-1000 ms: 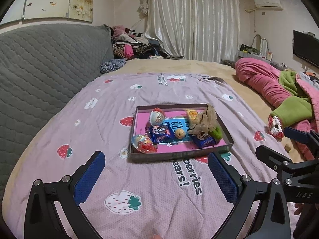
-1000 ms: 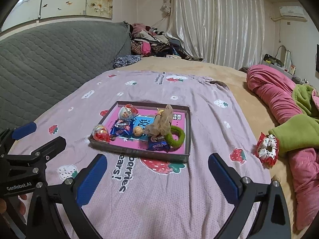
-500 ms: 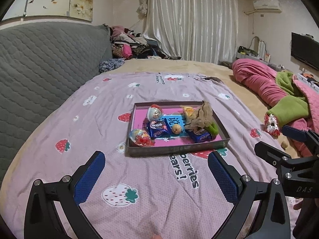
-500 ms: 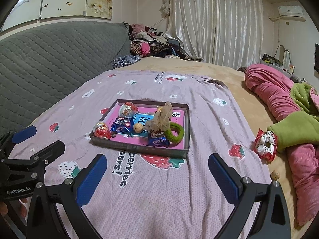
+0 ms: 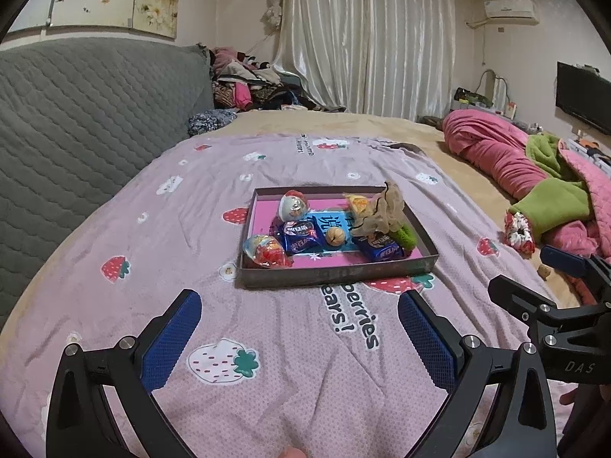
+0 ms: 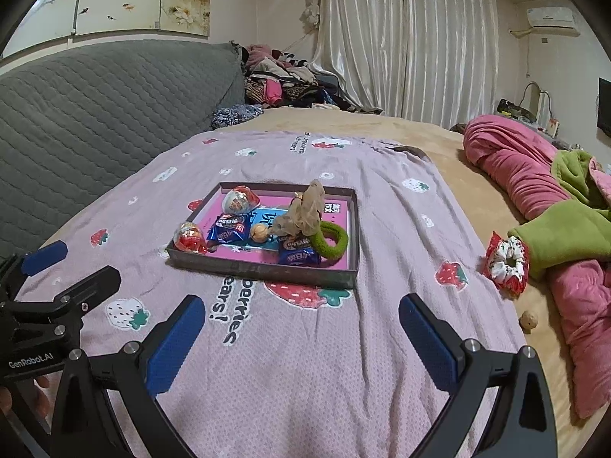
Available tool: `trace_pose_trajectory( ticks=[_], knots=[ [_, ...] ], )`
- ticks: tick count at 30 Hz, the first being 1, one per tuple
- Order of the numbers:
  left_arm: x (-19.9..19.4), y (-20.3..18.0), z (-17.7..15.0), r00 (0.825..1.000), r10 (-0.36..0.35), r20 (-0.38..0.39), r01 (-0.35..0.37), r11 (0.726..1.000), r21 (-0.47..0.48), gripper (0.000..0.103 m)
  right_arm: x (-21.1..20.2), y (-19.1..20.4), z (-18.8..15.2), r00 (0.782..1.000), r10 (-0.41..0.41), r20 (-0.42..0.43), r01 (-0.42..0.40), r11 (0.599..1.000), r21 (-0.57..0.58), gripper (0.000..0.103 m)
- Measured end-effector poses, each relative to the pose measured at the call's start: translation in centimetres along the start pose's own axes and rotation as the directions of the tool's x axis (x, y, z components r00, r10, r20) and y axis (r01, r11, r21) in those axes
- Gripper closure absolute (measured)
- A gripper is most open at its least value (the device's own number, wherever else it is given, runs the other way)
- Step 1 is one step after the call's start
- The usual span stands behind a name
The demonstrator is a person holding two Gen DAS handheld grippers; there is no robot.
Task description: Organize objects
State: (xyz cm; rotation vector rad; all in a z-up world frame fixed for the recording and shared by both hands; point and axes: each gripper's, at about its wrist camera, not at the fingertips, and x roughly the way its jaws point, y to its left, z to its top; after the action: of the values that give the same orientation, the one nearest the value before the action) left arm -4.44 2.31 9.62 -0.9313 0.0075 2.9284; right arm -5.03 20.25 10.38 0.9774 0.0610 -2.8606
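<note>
A shallow dark tray with a pink floor lies on the strawberry-print bedspread. In it are two foil eggs, blue snack packets, a walnut, a beige scrunchie and a green hair ring. A red-and-white scrunchie and a second walnut lie on the bed to the right. My left gripper and right gripper are both open and empty, short of the tray.
A grey quilted headboard runs along the left. Pink and green bedding is heaped at the right. A pile of clothes sits at the far end by the curtains.
Both grippers have drawn back slightly from the tray and stay open. The second walnut has come into the right wrist view.
</note>
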Motion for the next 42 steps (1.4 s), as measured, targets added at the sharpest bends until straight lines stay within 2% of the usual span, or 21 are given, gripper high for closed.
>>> trace_pose_trajectory(
  ticks=[29,42],
  knots=[
    [2.1,0.5,-3.2,0.999,-0.013,-0.034,0.012,1.000,-0.024,0.000,1.5,0.2,-3.0,1.000,0.010,-0.016,-0.010,1.000,-0.006,0.000],
    [2.6,0.7,-4.1,1.000,-0.016,-0.016,0.016,1.000,-0.022,0.000,2.2,0.2,-4.3,1.000,0.017,-0.022,-0.017,1.000,0.001,0.000]
  ],
)
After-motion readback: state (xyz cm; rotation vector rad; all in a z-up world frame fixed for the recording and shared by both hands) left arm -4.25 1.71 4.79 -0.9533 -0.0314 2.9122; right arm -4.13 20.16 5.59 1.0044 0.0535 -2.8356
